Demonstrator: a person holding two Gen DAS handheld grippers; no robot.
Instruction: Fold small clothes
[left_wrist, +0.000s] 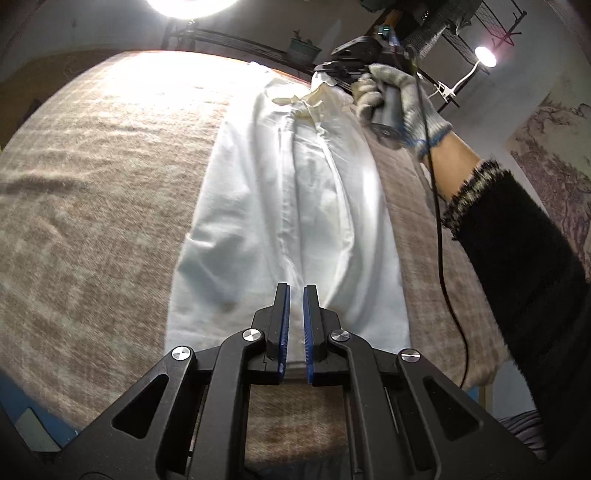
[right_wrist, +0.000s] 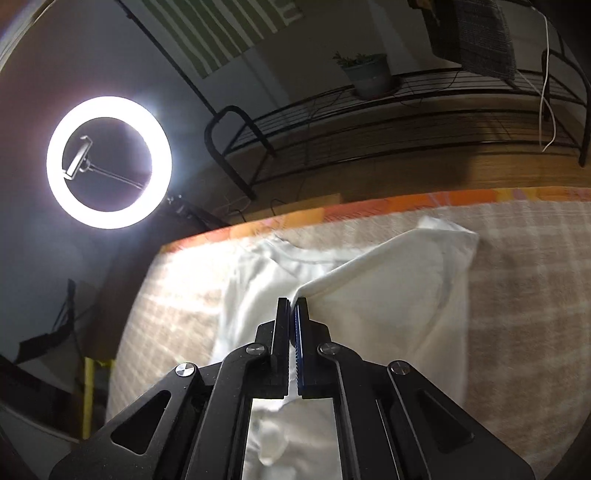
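Observation:
A white garment (left_wrist: 280, 192) lies lengthwise on a beige checked blanket (left_wrist: 92, 184). My left gripper (left_wrist: 297, 290) is at its near hem, jaws shut with a thin edge of the white cloth pinched between the blue pads. At the far end, a gloved hand (left_wrist: 399, 99) holds my right gripper (left_wrist: 325, 74) over the bunched collar end. In the right wrist view, my right gripper (right_wrist: 292, 301) is shut on a fold of the white garment (right_wrist: 388, 295), lifted into a ridge that runs toward a far corner.
A black cable (left_wrist: 441, 236) hangs along the black fuzzy sleeve (left_wrist: 517, 258) over the blanket's right side. Beyond the blanket's orange edge (right_wrist: 369, 208) stand a lit ring light (right_wrist: 109, 162) and a black wire shelf (right_wrist: 369, 122) with a potted plant (right_wrist: 369, 75).

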